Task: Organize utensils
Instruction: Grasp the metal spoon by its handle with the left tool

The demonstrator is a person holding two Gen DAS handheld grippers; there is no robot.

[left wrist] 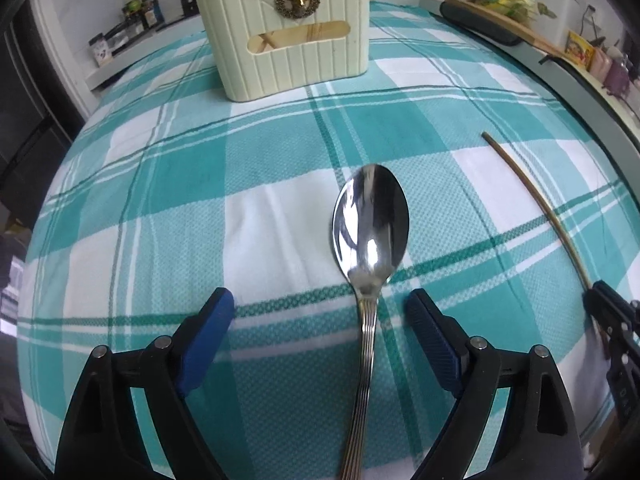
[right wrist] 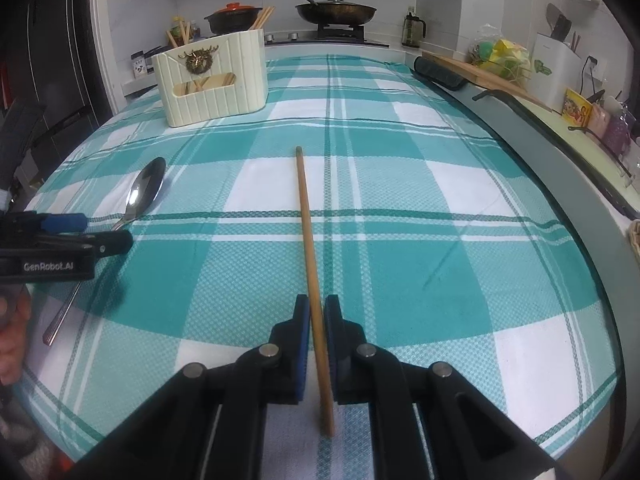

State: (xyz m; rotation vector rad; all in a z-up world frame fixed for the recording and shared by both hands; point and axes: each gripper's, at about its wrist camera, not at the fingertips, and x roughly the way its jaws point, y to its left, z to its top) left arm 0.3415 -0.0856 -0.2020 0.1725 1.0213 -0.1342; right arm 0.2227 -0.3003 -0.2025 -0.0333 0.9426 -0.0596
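Here we see a metal spoon (left wrist: 370, 224) lying flat on the teal-and-white checked tablecloth (left wrist: 160, 208), bowl up, its ribbed handle running back between the spread blue pads of our left gripper (left wrist: 320, 312), which touch nothing. Off to the right lies a single wooden chopstick (right wrist: 310, 248); our right gripper (right wrist: 317, 316) has its pads closed tight on the chopstick's near end. Farther back on the cloth stands a cream ribbed utensil holder (left wrist: 288, 40) with a gold deer emblem, chopsticks already inside. Beyond it sit a lidded frying pan (right wrist: 336, 10) and a clay pot (right wrist: 230, 18).
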